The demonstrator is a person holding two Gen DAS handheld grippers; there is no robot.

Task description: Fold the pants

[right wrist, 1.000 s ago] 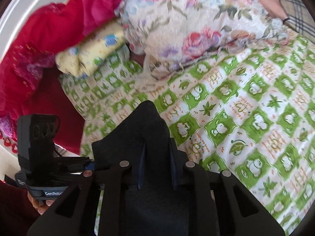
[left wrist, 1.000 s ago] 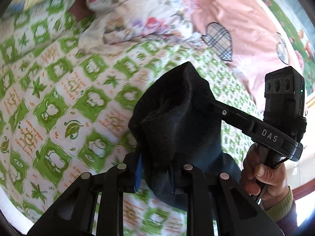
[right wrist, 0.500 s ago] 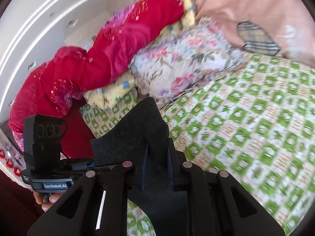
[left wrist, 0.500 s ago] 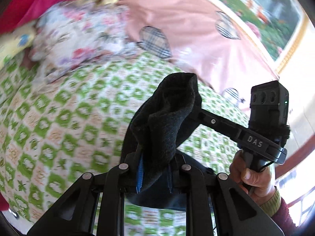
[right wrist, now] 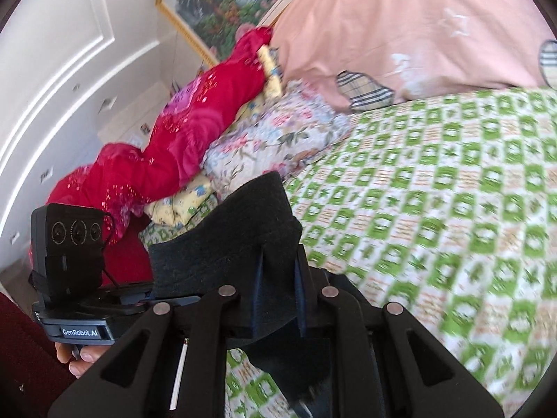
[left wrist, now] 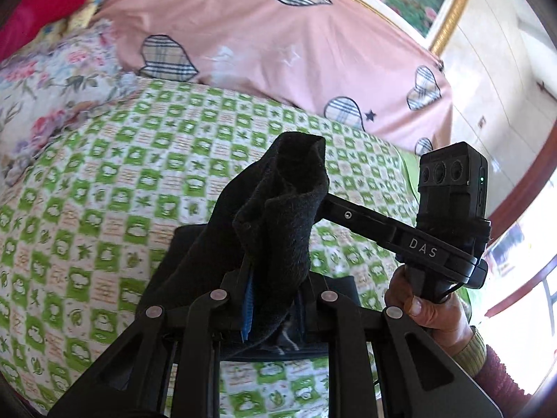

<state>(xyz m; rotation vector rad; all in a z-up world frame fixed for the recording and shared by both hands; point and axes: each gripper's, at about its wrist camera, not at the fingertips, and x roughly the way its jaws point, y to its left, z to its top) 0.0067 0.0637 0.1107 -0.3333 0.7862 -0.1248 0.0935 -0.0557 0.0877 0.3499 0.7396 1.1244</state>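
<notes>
With both grippers, left [left wrist: 273, 299] and right [right wrist: 278, 299], clamped on the pants [left wrist: 278, 216] above the bed [left wrist: 104, 181]: keep edge taut, level; lower far, lay flat.

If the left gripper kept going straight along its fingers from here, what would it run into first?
The left gripper is shut on the black pants, which bunch up ahead of its fingers. Beyond that cloth, the line looks to meet the green checked bedspread, perhaps near the pink pillow; depth is unclear.
</notes>
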